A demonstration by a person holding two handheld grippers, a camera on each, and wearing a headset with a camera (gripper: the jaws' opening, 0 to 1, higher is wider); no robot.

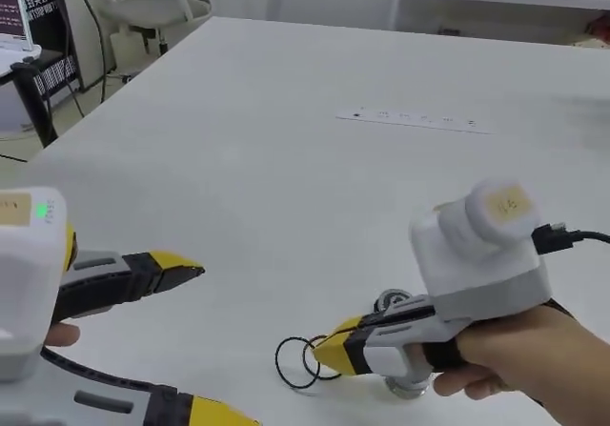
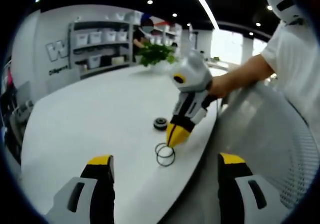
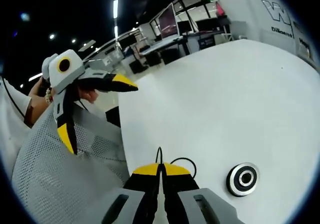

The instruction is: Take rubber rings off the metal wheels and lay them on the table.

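Two thin black rubber rings point(image 1: 297, 362) lie overlapping on the white table point(image 1: 315, 178) near its front edge. My right gripper point(image 1: 321, 350) is shut, and its tips pinch one rubber ring point(image 3: 182, 161), a strand of which rises between the jaws. A metal wheel point(image 3: 243, 179) with a black band sits just right of it. In the head view one wheel point(image 1: 391, 301) peeks out behind the right gripper and another point(image 1: 408, 386) sits under it. My left gripper point(image 1: 214, 342) hovers wide open to the left, holding nothing and facing the rings point(image 2: 165, 154) and the right gripper point(image 2: 175, 141).
A white strip with small marks point(image 1: 415, 120) lies farther back on the table. Office chairs point(image 1: 157, 2) and a black stand point(image 1: 33, 73) are beyond the far left edge. A mesh chair back point(image 3: 60, 179) is near the table's front edge.
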